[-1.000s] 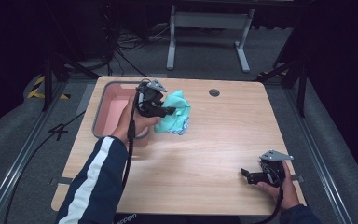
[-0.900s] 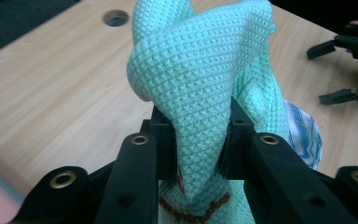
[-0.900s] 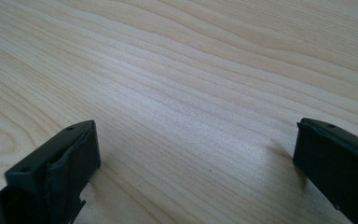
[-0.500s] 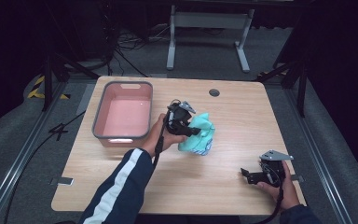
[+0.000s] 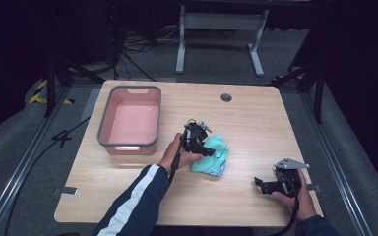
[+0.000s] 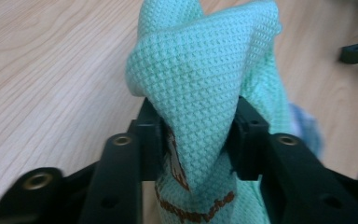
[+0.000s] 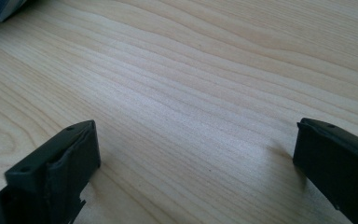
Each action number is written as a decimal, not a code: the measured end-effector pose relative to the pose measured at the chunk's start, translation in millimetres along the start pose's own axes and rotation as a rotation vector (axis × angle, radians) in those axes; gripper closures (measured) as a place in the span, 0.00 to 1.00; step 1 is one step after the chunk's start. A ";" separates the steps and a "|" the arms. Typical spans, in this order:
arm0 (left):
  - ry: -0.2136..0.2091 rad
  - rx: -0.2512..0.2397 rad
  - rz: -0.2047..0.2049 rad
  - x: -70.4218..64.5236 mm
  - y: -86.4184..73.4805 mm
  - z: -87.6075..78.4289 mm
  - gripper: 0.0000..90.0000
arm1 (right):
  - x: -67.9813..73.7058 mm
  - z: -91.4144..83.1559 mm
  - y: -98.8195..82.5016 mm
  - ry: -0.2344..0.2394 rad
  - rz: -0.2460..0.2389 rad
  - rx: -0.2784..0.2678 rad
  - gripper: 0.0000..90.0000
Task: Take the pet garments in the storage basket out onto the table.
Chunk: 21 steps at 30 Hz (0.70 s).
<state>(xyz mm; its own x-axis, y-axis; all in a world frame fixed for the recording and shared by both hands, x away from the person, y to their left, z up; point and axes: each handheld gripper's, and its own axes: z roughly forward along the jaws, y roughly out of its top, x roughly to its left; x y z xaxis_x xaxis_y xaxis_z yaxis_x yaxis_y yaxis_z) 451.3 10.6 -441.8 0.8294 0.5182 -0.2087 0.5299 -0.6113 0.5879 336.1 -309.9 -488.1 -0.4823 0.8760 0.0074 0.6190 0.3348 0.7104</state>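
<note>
The left gripper (image 5: 207, 149) has its jaws pressed together on a fold of the green cloth (image 5: 215, 156), and the cloth sits bunched near the middle of the bench (image 5: 256, 123), to the right of the pink bin (image 5: 130, 120) and apart from it. In the left gripper view the cloth (image 6: 205, 93) is pinched between the two black jaws and rises above them as a thick folded ridge, with some brown printed letters low on the fabric.

Judging from how things lie, the cloth is out of the bin, which looks empty, and is being brought to the open part of the bench. What is left is probably to put it down and spread or fold it; it is not flat yet. The lower part of the cloth seems to touch the wood, but I cannot tell this surely from the high view.

The right gripper (image 5: 267, 185) rests low at the near right of the bench, well apart from the cloth, with its jaws wide and nothing between them; in the right gripper view there is bare wood between the jaws.

The cloth is a crumpled lump, so its long axis is weak. It runs roughly from the gripper toward the near right, with a bluish edge at that lower end.
</note>
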 end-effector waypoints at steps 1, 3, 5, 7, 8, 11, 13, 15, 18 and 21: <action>0.003 0.000 -0.018 1.2 -1.0 0.3 0.59 | 0.0 0.0 0.0 0.000 0.000 0.000 0.01; 0.009 -0.010 -0.029 3.0 -2.0 0.4 0.51 | 0.0 0.0 0.0 0.000 0.000 0.000 0.01; 0.051 -0.002 -0.046 4.8 -2.3 -1.0 0.44 | 0.0 0.0 0.0 0.000 0.000 0.000 0.01; 0.050 -0.012 -0.049 3.9 -2.2 -2.3 0.37 | 0.0 0.0 0.0 0.000 0.000 0.000 0.01; 0.054 -0.014 -0.040 2.7 -1.5 -3.5 0.35 | 0.0 0.0 0.0 0.000 0.000 0.000 0.01; 0.089 -0.008 -0.007 -2.8 2.3 -7.9 0.29 | 0.0 0.0 0.0 0.000 0.000 0.000 0.01; 0.095 -0.025 0.027 -5.4 4.5 -13.5 0.28 | 0.0 0.0 0.0 0.000 0.000 0.000 0.01; 0.096 -0.028 0.053 -7.5 6.5 -20.4 0.28 | 0.0 0.0 0.0 0.000 0.000 0.000 0.01; 0.119 -0.043 0.089 -10.9 8.3 -30.4 0.27 | 0.0 0.0 0.0 0.000 0.000 0.000 0.01; 0.132 -0.051 0.116 -12.2 9.7 -37.4 0.26 | 0.0 0.0 0.0 0.000 0.000 0.000 0.01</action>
<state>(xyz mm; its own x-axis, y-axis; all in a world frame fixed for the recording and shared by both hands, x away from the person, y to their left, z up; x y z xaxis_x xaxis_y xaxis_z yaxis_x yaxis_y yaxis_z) 439.7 20.8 -404.3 0.8519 0.5226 -0.0347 0.4200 -0.6421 0.6413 336.1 -309.9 -488.2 -0.4824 0.8759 0.0074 0.6191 0.3349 0.7104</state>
